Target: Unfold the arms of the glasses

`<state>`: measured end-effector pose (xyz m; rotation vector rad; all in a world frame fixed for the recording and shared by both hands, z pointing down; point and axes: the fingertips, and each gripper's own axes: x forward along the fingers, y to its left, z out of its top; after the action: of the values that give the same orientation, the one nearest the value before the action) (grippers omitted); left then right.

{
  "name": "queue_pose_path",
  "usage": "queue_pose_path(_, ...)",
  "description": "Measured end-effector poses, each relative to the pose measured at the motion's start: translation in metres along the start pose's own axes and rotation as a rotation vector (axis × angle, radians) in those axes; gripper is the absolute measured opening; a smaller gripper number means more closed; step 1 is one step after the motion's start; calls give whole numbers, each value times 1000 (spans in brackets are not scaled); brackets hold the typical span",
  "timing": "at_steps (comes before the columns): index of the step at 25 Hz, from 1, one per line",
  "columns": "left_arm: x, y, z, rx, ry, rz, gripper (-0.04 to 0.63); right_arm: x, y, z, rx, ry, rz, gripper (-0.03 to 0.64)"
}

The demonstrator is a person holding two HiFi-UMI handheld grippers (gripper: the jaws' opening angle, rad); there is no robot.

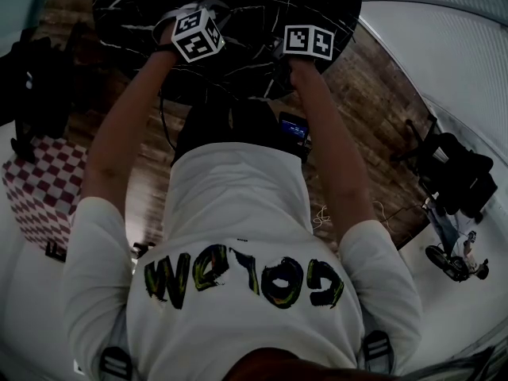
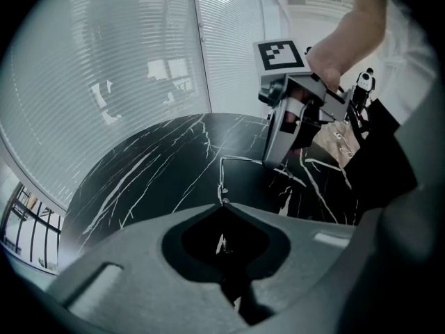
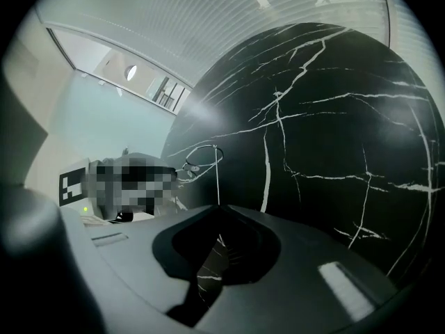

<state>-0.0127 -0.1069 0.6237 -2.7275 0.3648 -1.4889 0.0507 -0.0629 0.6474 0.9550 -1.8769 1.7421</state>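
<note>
Thin wire-framed glasses (image 2: 222, 176) hang over the black marble table (image 2: 146, 172) between my two grippers. My left gripper (image 2: 222, 204) is shut on the frame's near end. From there the wire rises, bends at a corner and runs right to my right gripper (image 2: 272, 160). In the right gripper view, my right gripper (image 3: 217, 207) is shut on the tip of one glasses arm (image 3: 216, 179), which leads up to a round lens rim (image 3: 206, 156). In the head view only the marker cubes of the left gripper (image 1: 198, 34) and right gripper (image 1: 308, 42) show above the table (image 1: 135, 6); the glasses are hidden.
The round table stands on a wooden floor (image 1: 373, 109). A red-and-white checkered box (image 1: 44, 189) sits to the left. Dark equipment (image 1: 456, 181) stands to the right. Window blinds (image 2: 139, 47) rise behind the table.
</note>
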Motion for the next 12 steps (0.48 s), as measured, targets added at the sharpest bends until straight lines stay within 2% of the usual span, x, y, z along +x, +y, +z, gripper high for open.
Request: queue_pose_path(12, 1, -7, -1, -3, -1, -12, 6, -5, -6, -3, -64, 71, -1, 6)
